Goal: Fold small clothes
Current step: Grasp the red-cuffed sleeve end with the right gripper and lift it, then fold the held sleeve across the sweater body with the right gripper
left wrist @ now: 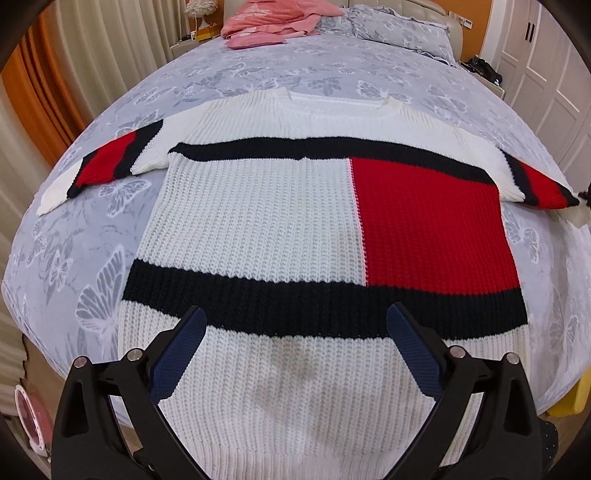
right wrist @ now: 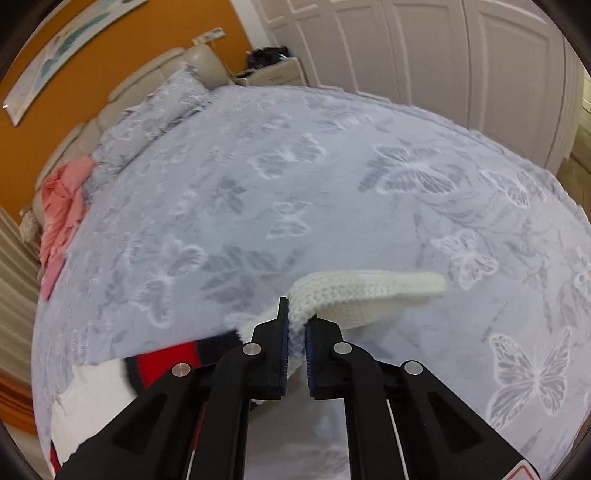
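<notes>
A knit sweater (left wrist: 266, 221) in white, black and red lies flat on the bed, neck away from me, both sleeves spread out. My left gripper (left wrist: 295, 321) is open and empty, hovering over the white hem part, its blue pads (left wrist: 177, 354) wide apart. My right gripper (right wrist: 296, 321) is shut on the white cuff (right wrist: 365, 288) of the right sleeve; the red and black sleeve bands (right wrist: 166, 362) trail to the lower left. That cuff end and gripper tip show at the far right edge of the left wrist view (left wrist: 581, 206).
The bed (left wrist: 92, 258) has a grey butterfly-print cover. Pink clothes (left wrist: 273, 18) and pillows (left wrist: 399, 26) lie at the headboard end. White wardrobe doors (right wrist: 424, 44) stand along the far side. A nightstand (right wrist: 273, 74) sits beside the bed.
</notes>
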Motion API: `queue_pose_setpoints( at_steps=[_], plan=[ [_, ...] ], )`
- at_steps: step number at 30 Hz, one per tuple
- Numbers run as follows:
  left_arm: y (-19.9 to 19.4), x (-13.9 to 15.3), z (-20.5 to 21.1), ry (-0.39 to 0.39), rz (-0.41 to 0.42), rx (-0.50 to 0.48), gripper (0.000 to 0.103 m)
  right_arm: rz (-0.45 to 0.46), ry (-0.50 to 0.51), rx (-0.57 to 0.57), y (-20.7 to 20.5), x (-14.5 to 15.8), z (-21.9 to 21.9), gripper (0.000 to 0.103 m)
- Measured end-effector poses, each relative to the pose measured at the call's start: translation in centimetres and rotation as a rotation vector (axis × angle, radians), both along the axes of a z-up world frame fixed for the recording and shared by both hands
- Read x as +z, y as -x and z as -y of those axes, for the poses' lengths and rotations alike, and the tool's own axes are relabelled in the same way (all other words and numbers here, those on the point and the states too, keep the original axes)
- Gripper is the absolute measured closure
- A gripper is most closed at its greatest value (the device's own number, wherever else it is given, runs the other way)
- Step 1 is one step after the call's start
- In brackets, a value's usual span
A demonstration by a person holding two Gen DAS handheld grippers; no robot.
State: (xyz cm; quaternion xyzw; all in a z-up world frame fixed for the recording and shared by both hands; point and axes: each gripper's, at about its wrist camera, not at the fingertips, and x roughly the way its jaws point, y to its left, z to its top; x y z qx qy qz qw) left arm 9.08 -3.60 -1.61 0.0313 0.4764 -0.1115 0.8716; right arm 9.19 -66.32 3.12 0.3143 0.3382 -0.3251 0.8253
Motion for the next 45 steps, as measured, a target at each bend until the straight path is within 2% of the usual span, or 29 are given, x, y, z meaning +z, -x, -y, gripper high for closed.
queue_pose_setpoints(
  at_steps=[2,6,9,11,13,14,16,18,20,21,24,26,29,31,32,34,35,36,37,38,39,40,41,42,43,44,45],
  plan=[
    [0.2,0.5,-0.3,0.022,0.002,-0.001,0.007,0.055,0.016,0.034,-0.8,2.0,-2.1,0.096],
    [0.3,1.6,-1.3,0.050,0.029,0.013,0.007,0.176,0.076,0.225,-5.4,7.8,-9.0,0.096],
    [0.0,2.1,-2.4,0.078,0.037,0.034,0.007,0.248,0.083,0.450,-9.9,11.4,-17.7,0.096],
    [-0.2,2.4,-3.1,0.094,0.042,0.048,0.007,0.264,0.080,0.586,-12.5,12.5,-23.6,0.096],
    [-0.3,2.7,-3.9,0.111,0.043,0.061,0.007,0.265,0.053,0.750,-15.5,12.1,-31.3,0.095],
    [-0.4,2.8,-4.2,0.122,0.041,0.067,0.007,0.258,0.044,0.799,-16.3,11.7,-33.7,0.095],
    [-0.7,3.1,-5.2,0.155,0.034,0.084,0.007,0.199,0.048,0.932,-18.8,9.3,-40.6,0.090],
    [-1.3,3.4,-6.1,0.192,0.024,0.105,0.005,0.091,0.073,1.042,-20.8,5.5,-46.7,0.083],
    [-2.2,3.6,-6.9,0.229,0.014,0.122,0.005,0.027,0.116,1.076,-21.0,3.2,-49.7,0.083],
    [-3.0,3.8,-7.5,0.250,0.009,0.131,0.005,0.025,0.120,1.071,-20.5,2.4,-50.1,0.081],
    [-5.6,4.1,-8.1,0.276,0.007,0.145,0.005,0.067,0.093,0.971,-17.0,2.3,-47.6,0.046],
    [-7.9,3.8,-7.9,0.301,0.000,0.137,0.005,0.065,0.138,0.879,-13.3,2.1,-44.1,0.045],
    [-13.5,2.3,-6.3,0.330,-0.035,0.134,0.005,-0.054,0.190,0.777,-9.9,0.1,-39.5,0.044],
    [-16.3,0.4,-5.3,0.344,-0.079,0.163,0.005,-0.145,0.179,0.698,-8.4,-2.0,-35.7,0.044],
    [-18.4,-0.9,-4.6,0.375,-0.122,0.177,0.005,-0.167,0.173,0.672,-8.1,-2.6,-34.5,0.044],
    [-20.6,-2.8,-3.6,0.391,-0.182,0.211,0.016,-0.191,0.158,0.630,-7.4,-3.9,-32.4,0.044],
    [-21.2,-3.4,-3.4,0.406,-0.198,0.214,0.024,-0.199,0.151,0.617,-7.6,-4.4,-31.6,0.044],
    [-22.0,-4.1,-2.9,0.425,-0.217,0.210,0.040,-0.200,0.142,0.616,-7.6,-4.8,-31.4,0.044],
    [-22.4,-4.6,-2.4,0.424,-0.233,0.207,0.049,-0.197,0.131,0.616,-7.9,-5.0,-31.2,0.044],
    [-22.9,-4.9,-2.1,0.409,-0.239,0.207,0.064,-0.193,0.126,0.618,-7.9,-5.5,-31.0,0.044],
    [-23.3,-4.7,-1.8,0.379,-0.212,0.201,0.084,-0.186,0.127,0.628,-8.8,-5.7,-31.0,0.044],
    [-23.5,-4.3,-1.7,0.382,-0.197,0.181,0.092,-0.184,0.131,0.639,-9.6,-6.1,-31.2,0.044],
    [-23.6,-3.8,-1.7,0.395,-0.181,0.160,0.094,-0.187,0.129,0.647,-10.1,-6.6,-31.2,0.045],
    [-23.8,-2.7,-2.0,0.411,-0.143,0.145,0.094,-0.205,0.116,0.663,-11.3,-7.6,-31.4,0.058],
    [-24.0,-2.1,-2.3,0.411,-0.120,0.137,0.094,-0.220,0.096,0.676,-12.2,-8.2,-31.3,0.089],
    [-24.0,-1.4,-2.6,0.405,-0.099,0.127,0.094,-0.230,0.085,0.675,-12.3,-8.3,-31.4,0.089],
    [-24.1,-0.8,-2.9,0.394,-0.085,0.121,0.094,-0.185,0.062,0.652,-12.2,-7.6,-30.8,0.090]
  ],
)
